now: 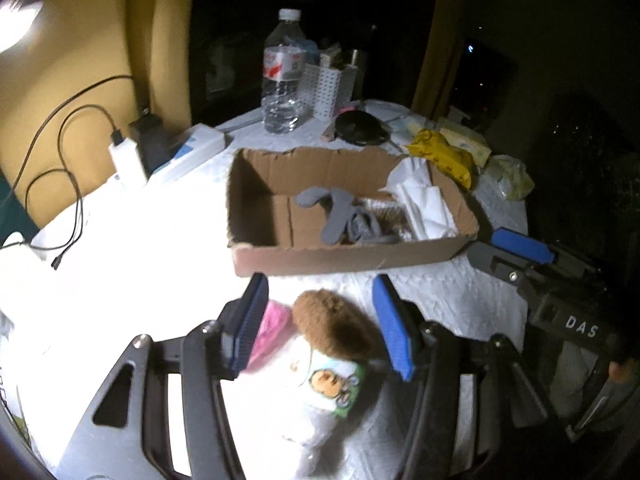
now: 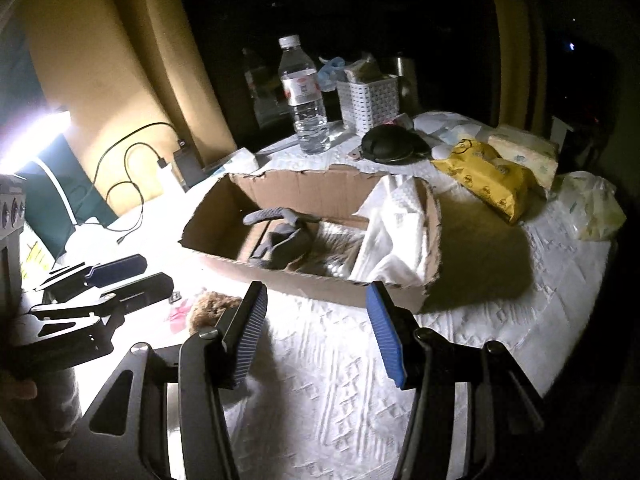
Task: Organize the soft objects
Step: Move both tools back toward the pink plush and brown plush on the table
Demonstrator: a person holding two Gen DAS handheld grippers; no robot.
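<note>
cardboard box [image 1: 340,258]: grey cloth [image 1: 340,220], white paper [image 1: 420,200] | left gripper [image 1: 320,320] parted, empty | right gripper [image 2: 316,328] parted, empty

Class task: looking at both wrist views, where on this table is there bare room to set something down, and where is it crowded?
Free: white cloth under the right gripper, in front of the box; the box's left half. Crowded: behind the box around the bottle and yellow pack; near the left gripper, over the brown toy.

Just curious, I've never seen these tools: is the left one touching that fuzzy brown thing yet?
Apart. The left wrist view shows the fuzzy brown thing lying between the left tool's open blue pads, with tablecloth visible on either side.
</note>
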